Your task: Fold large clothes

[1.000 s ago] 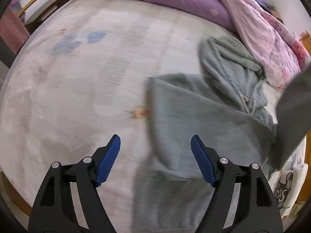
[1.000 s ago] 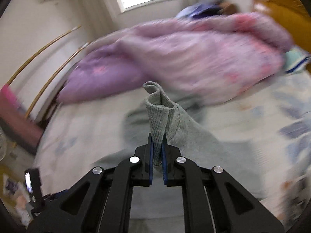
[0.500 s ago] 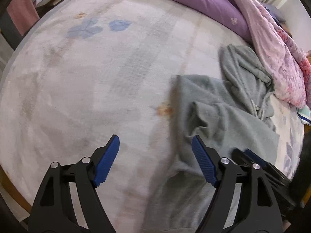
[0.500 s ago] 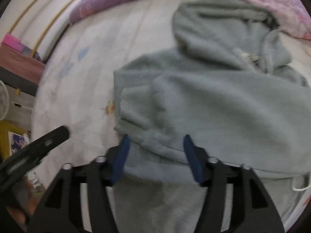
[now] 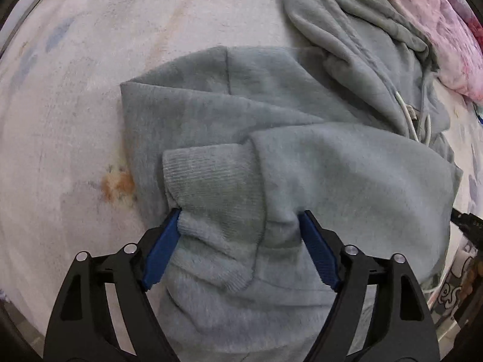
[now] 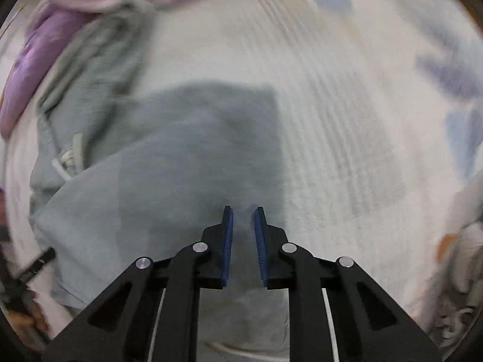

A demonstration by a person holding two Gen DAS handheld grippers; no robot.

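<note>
Two sleeves of the grey hoodie (image 5: 302,163) lie folded across its body on the bed (image 5: 75,90); lengthwise folds remain. Left gripper (image 5: 238,235) jaws wide around the cuff (image 5: 211,178), right gripper (image 6: 243,235) jaws narrowly apart, empty.

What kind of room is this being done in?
Most likely a bedroom: the grey hoodie lies spread on a pale floral bedsheet, with a pink quilt bunched along the far edge.

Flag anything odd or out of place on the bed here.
An orange-brown stain marks the pale bed cover just left of the grey hoodie. The hoodie's hood lies bunched against the pink quilt, not flattened.
</note>
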